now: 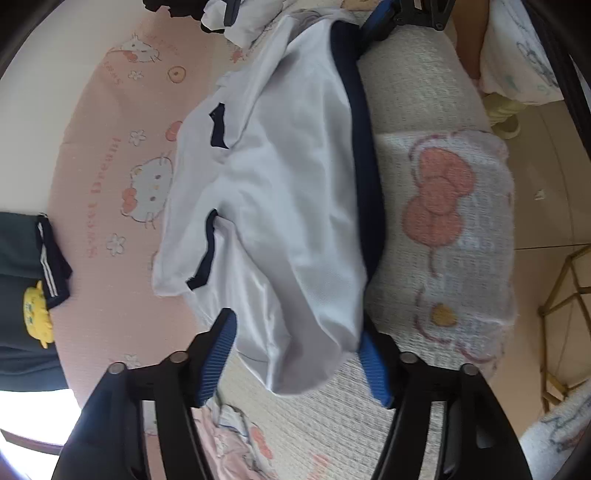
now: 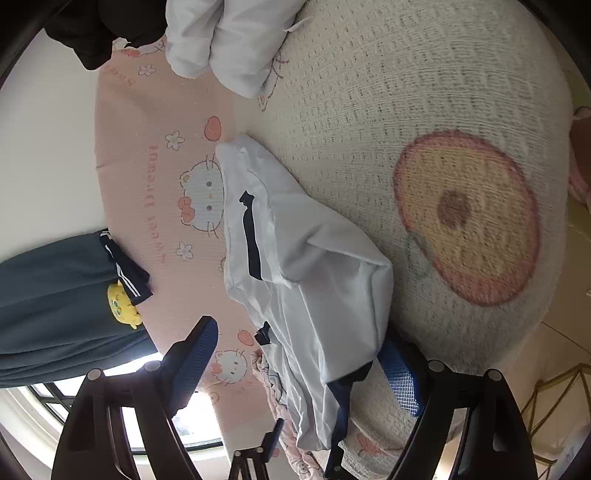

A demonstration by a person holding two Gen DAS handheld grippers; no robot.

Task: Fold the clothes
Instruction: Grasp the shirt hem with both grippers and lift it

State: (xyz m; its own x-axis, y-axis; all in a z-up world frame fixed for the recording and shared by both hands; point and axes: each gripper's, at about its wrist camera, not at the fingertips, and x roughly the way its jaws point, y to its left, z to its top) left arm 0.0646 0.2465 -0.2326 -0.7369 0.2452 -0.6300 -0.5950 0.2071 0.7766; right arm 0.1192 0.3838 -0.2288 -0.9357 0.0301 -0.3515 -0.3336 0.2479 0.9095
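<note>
Left wrist view has the white shirt (image 1: 280, 206) lying straight ahead of the left gripper (image 1: 295, 350), its navy hem band (image 1: 364, 173) running away from the camera as a long dark line, so the garment's long axis points from this claw toward the right gripper (image 1: 388, 18) at the far end. The left jaws stand spread with the near bunched end of the cloth lying between them; the pads do not seem to press on it (blur at the tip makes this less than sure). From the right wrist view the same shirt lies ahead and a little to the right of the right gripper (image 2: 299, 354), jaws wide apart, a navy corner sagging past the right-hand finger (image 2: 400, 373) without any clear pinch. Both claws sit at opposite ends of the hem, each about equally near its own end, so I'd judge the next move turns on taking those two ends. The shirt rests across the pink cartoon sheet (image 1: 122, 177) and the cream knitted blanket (image 1: 424, 110). Sleeves are half buried in folds, the collar is not to be made out, and more clothes (image 2: 229, 40) at the top are cut off.
</note>
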